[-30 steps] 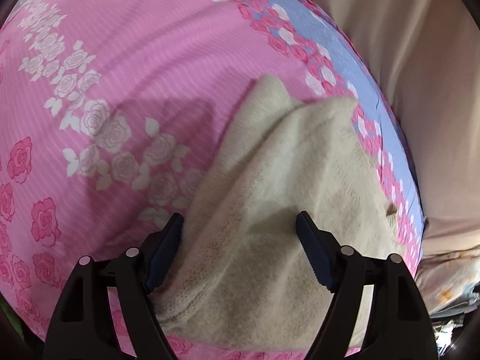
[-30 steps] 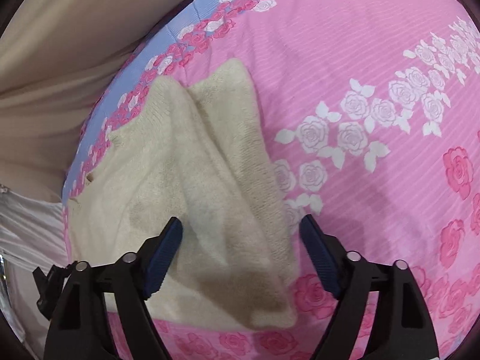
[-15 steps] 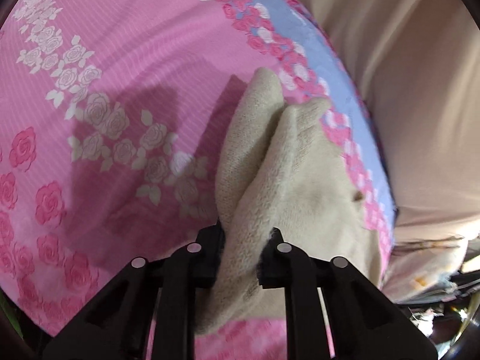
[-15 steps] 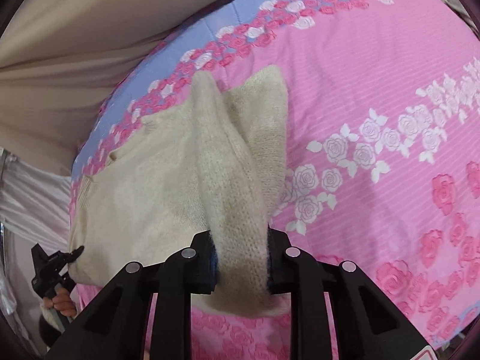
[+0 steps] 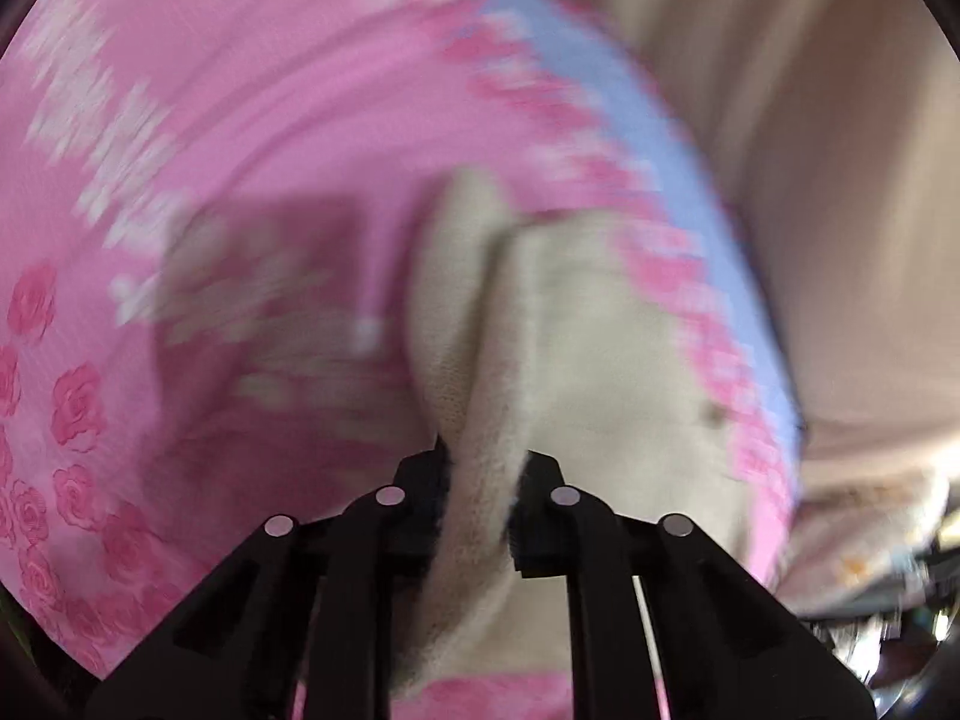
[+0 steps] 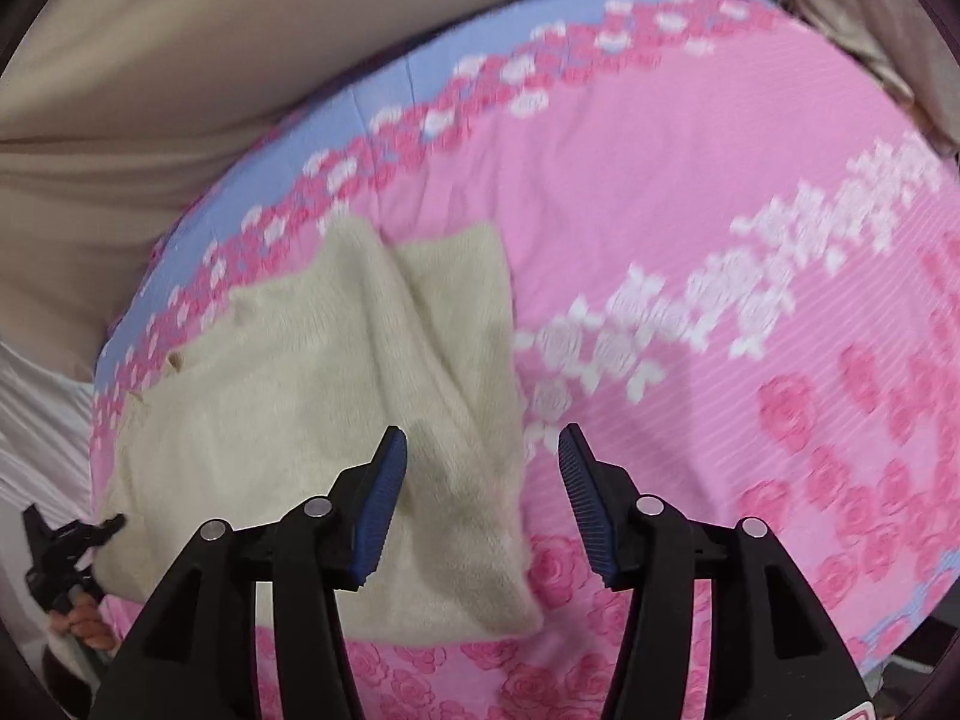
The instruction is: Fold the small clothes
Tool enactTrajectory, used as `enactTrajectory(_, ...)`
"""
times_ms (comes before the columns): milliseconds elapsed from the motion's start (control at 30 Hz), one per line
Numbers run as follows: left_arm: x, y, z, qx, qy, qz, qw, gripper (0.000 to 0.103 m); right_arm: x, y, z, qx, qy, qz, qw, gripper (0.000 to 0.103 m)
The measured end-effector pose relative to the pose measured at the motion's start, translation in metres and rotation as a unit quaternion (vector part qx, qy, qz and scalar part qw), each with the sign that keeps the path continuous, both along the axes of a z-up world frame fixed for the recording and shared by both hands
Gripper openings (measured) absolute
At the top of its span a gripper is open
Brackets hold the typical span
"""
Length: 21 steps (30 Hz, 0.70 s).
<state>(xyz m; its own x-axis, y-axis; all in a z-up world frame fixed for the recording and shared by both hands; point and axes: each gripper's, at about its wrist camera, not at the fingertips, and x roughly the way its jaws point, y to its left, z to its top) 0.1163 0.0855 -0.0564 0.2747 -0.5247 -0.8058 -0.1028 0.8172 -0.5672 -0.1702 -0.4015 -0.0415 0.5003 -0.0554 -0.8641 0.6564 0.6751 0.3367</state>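
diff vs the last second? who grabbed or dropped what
Both tools were open a second ago, then each pinched the cream knit garment. Now the right tool has let go and stands open above it, fabric lying flat again. The left tool stays shut on its fold, with its view blurred by motion. The garment stays at the same edge of the pink floral bedsheet.

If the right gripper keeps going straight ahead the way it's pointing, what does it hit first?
Probably the cream knit garment: the open right gripper hangs above its right edge, beside the pink floral bedsheet. Depth is unclear.
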Motion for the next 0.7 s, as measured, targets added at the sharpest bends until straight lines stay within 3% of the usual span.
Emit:
enactTrajectory(100, -0.013, -0.048, 0.067, -0.038, -0.053, -0.068, 0.9955, 0.012, 0.002, 0.001, 0.013, -0.007, -0.017, 0.011, 1.000, 0.059)
enactTrajectory(167, -0.028, -0.097, 0.106, -0.050, -0.094, -0.130, 0.9857, 0.012, 0.006, 0.005, 0.016, 0.001, -0.029, 0.020, 0.999, 0.059)
enactTrajectory(233, -0.045, -0.150, 0.126, -0.068, -0.109, -0.192, 0.9730, 0.012, 0.010, 0.009, 0.017, 0.011, -0.040, 0.035, 0.999, 0.059)
enactTrajectory(367, -0.082, -0.250, 0.114, -0.053, -0.098, -0.293, 0.9497, 0.013, 0.026, 0.015, 0.004, 0.029, -0.042, 0.070, 0.996, 0.059)
enactTrajectory(467, -0.113, -0.313, 0.068, -0.016, -0.076, -0.356, 0.9312, 0.020, 0.031, 0.012, -0.015, 0.054, -0.045, 0.086, 0.994, 0.066)
enactTrajectory(500, -0.121, -0.323, 0.054, -0.001, -0.067, -0.366, 0.9284, 0.021, 0.030, 0.008, -0.021, 0.058, -0.042, 0.083, 0.994, 0.066)
enactTrajectory(567, -0.133, -0.326, 0.037, 0.012, -0.049, -0.366, 0.9294, 0.019, 0.025, -0.003, -0.030, 0.065, -0.023, 0.067, 0.995, 0.066)
enactTrajectory(633, -0.135, -0.308, 0.049, -0.025, -0.064, -0.350, 0.9341, 0.028, 0.010, -0.015, -0.028, 0.083, -0.040, 0.050, 0.995, 0.066)
enactTrajectory(700, -0.131, -0.280, 0.076, -0.034, -0.109, -0.321, 0.9400, 0.059, -0.002, -0.023, -0.024, 0.104, -0.059, 0.034, 0.992, 0.069)
